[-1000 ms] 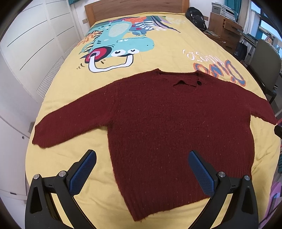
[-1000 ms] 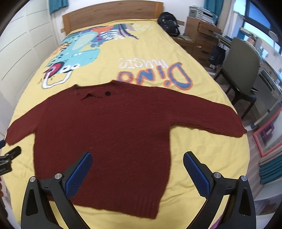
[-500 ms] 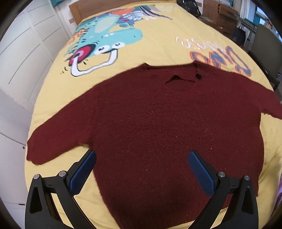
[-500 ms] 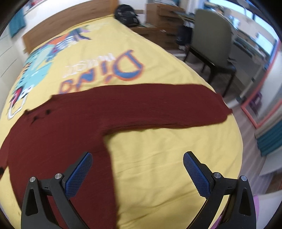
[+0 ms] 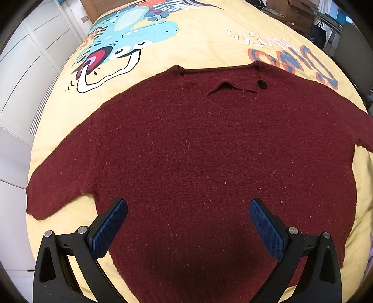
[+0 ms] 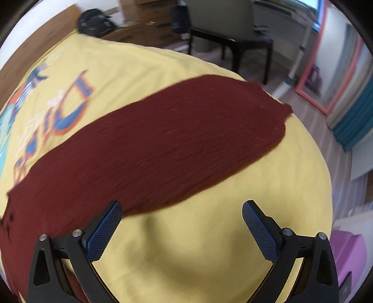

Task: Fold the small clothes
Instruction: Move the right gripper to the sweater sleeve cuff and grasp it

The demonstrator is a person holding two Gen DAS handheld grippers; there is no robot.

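1. Hovering above the lower body of the sweater [image 5: 200, 163]: left gripper [image 5: 188, 223], fingers spread wide, blue pads [image 5: 109, 227] bare, nothing pinched.
2. Hovering above bare bedspread just beside one sleeve [image 6: 163, 149]: right gripper [image 6: 181, 229], fingers likewise spread wide, nothing between the pads [image 6: 260, 234].
3. Touching or apart from the fabric: cannot tell for either gripper.
4. Lying flat on the yellow bedspread [image 5: 209, 46]: dark red knitted sweater, face up, both sleeves stretched out sideways, hem nearest the left wrist camera.
5. Pointing away from the left gripper: neckline [image 5: 230, 87], with a small dark round button [image 5: 262, 84] at its right end.
6. Running diagonally across the right wrist view: the one sleeve, cuff [image 6: 283, 114] near the rounded edge of the bed; view blurred.
7. Printed on the bedspread beyond the sweater: cartoon dinosaur [image 5: 126, 39] and orange-and-blue lettering [image 5: 291, 60].
8. Standing on the floor beyond the bed: dark chair [image 6: 230, 30] and a dark bag [image 6: 95, 22] near the wooden furniture.
9. Standing alongside the bed in the left wrist view: white cabinet doors [image 5: 28, 70].
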